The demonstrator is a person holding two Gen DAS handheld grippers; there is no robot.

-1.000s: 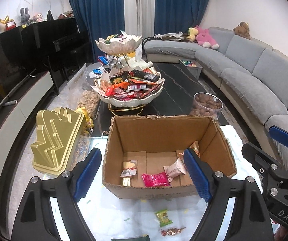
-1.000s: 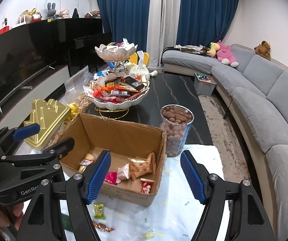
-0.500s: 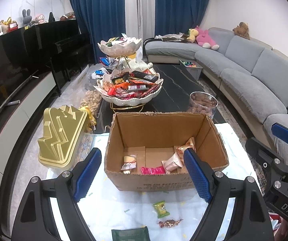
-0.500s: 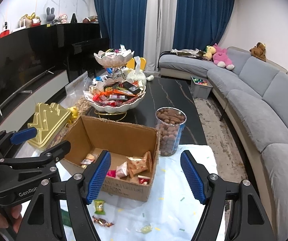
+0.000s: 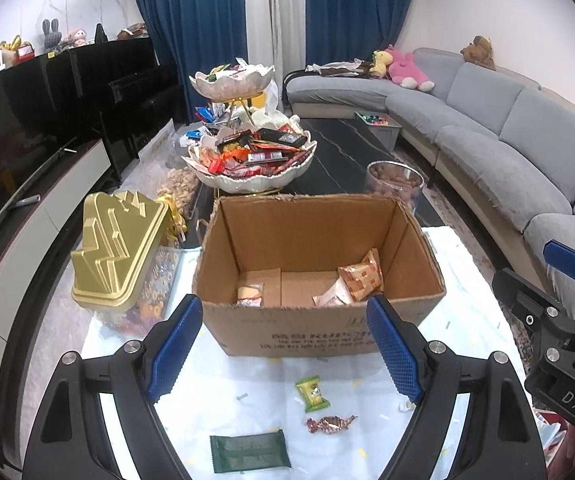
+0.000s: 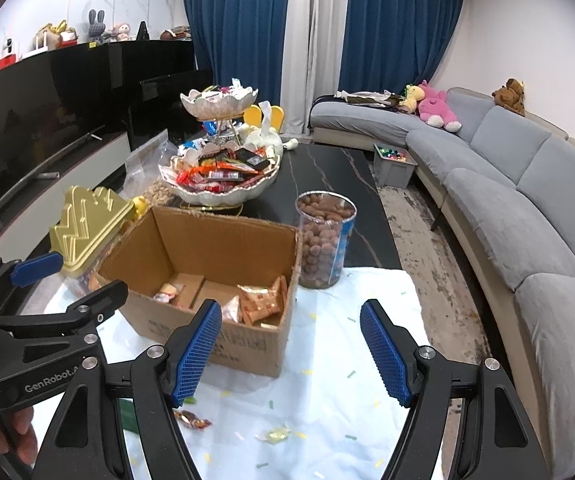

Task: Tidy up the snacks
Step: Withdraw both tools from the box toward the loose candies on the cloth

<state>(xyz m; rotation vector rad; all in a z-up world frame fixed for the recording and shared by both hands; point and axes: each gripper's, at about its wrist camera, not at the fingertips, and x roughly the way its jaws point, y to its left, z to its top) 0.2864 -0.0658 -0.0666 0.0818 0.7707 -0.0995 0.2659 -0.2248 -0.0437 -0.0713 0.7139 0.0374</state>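
Observation:
An open cardboard box [image 5: 319,316] [image 6: 223,336] stands on a white cloth and holds a few snack packets [image 5: 361,278]. In front of it on the cloth lie a green candy [image 5: 312,393], a twisted brown candy [image 5: 330,424] and a dark green packet [image 5: 249,449]. My left gripper [image 5: 283,354] is open and empty, hovering over the cloth just short of the box. My right gripper [image 6: 291,354] is open and empty too, to the right of the box, with a yellow candy [image 6: 273,435] on the cloth below it.
A gold-lidded tub [image 5: 117,256] stands left of the box. Behind it are a clear jar of brown snacks [image 6: 325,242], a two-tier white bowl stand [image 5: 249,160] piled with snacks, and a bag of nuts. A grey sofa [image 5: 507,148] curves along the right.
Both grippers have drawn back from the box, which now looks smaller and farther. The loose candies and the dark green packet have come into view in front of it.

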